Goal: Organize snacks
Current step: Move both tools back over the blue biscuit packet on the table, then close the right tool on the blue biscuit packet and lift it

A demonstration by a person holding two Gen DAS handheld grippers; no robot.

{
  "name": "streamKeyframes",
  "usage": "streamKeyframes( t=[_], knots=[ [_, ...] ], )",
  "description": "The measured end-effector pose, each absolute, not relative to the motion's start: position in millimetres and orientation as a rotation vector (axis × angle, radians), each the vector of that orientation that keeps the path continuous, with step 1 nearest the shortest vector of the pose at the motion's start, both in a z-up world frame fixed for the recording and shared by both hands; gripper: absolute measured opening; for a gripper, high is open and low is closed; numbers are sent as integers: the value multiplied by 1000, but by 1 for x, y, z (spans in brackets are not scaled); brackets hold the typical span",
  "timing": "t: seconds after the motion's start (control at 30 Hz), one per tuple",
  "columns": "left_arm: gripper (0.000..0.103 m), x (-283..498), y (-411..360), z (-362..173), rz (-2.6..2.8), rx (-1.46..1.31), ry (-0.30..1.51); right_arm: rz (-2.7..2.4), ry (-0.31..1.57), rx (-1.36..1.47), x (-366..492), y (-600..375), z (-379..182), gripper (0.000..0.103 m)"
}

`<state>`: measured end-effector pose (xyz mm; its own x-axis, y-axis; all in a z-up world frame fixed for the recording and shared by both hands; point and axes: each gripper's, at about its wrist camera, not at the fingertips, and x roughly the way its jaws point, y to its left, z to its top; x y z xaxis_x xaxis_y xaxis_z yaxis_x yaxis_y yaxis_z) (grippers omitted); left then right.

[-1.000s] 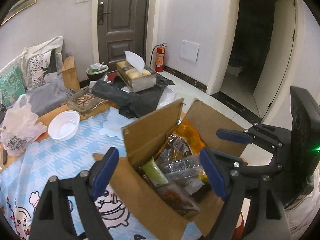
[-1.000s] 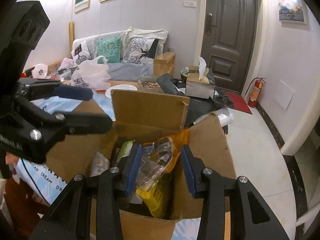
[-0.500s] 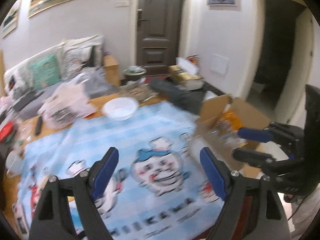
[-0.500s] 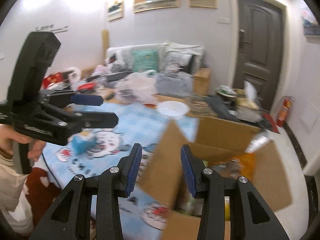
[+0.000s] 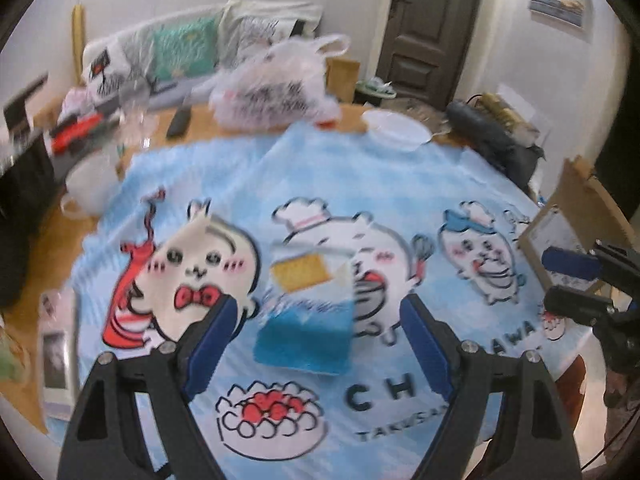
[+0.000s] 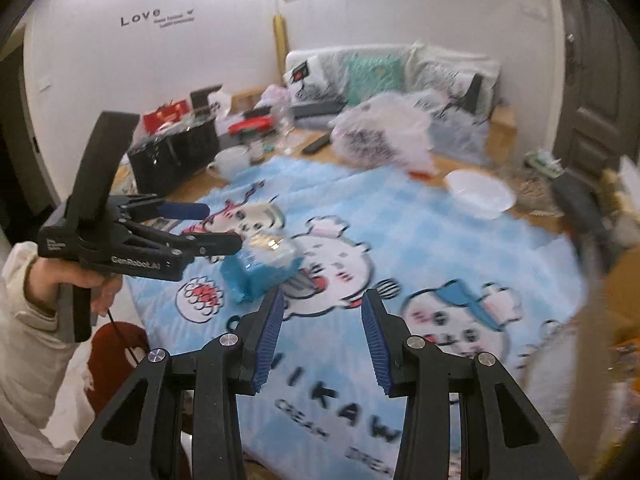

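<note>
A blue and white snack packet [image 5: 308, 312] with a yellow cake picture lies on the cartoon tablecloth [image 5: 400, 184]. My left gripper [image 5: 316, 344] is open just short of it, jaws either side, apart from it. In the right wrist view the packet [image 6: 260, 268] lies beside the left gripper [image 6: 216, 228]. My right gripper [image 6: 322, 336] is open and empty over the cloth. The cardboard box [image 5: 576, 216] stands at the right table edge, also blurred in the right wrist view [image 6: 616, 320].
A white bowl [image 5: 396, 130], a white plastic bag [image 5: 276, 88] and a remote [image 5: 178, 122] sit at the table's far side. A white mug [image 6: 232, 160] and black box [image 6: 176, 156] stand far left. A small packet [image 5: 58, 348] lies at the left edge.
Both grippers swung left, away from the snack box, toward the middle of the table. The blue packet has come into view between the left gripper's open jaws.
</note>
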<state>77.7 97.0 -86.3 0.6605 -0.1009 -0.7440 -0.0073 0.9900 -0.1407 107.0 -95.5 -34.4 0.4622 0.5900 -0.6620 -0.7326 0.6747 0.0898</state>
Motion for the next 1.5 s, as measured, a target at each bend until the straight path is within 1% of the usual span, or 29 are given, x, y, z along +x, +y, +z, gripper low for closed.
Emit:
streamKeyframes(
  t=[0.1, 0.27, 0.43, 0.6, 0.73, 0.8, 0.83, 0.87, 0.9, 0.97, 1.13, 1.2, 1.27, 1.33, 1.5],
  knots=[
    [81, 88, 105, -108, -84, -176, 884, 832, 771, -227, 115, -76, -53, 36],
    [81, 105, 103, -127, -130, -214, 903, 820, 830, -226, 130, -66, -75, 36],
    [81, 117, 95, -129, -207, -245, 916, 798, 875, -223, 145, -64, -88, 36],
    [81, 116, 90, -124, -369, -353, 929, 785, 905, -209, 155, -63, -96, 37],
    [81, 109, 98, -110, -353, -341, 869, 792, 924, -214, 157, -51, -101, 48],
    [81, 108, 109, -106, -288, -319, 849, 801, 930, -210, 156, -42, -103, 57],
    [81, 108, 115, -105, -271, -321, 844, 802, 935, -206, 156, -35, -105, 65],
    [81, 108, 120, -104, -267, -326, 839, 804, 940, -199, 155, -28, -107, 68],
    [81, 106, 125, -104, -261, -327, 834, 811, 944, -191, 155, -21, -109, 69],
    [81, 104, 135, -103, -238, -321, 826, 822, 952, -180, 156, -7, -113, 76],
    [81, 100, 160, -110, -207, -346, 819, 778, 956, -180, 163, 23, -122, 77],
    [81, 100, 166, -114, -196, -349, 825, 765, 953, -175, 166, 33, -124, 79],
    [81, 100, 170, -119, -196, -359, 830, 744, 945, -186, 170, 43, -126, 84],
    [81, 99, 173, -122, -195, -367, 832, 715, 931, -220, 172, 50, -128, 84],
    [81, 99, 172, -127, -208, -377, 838, 637, 895, -300, 177, 44, -129, 86]
  ],
)
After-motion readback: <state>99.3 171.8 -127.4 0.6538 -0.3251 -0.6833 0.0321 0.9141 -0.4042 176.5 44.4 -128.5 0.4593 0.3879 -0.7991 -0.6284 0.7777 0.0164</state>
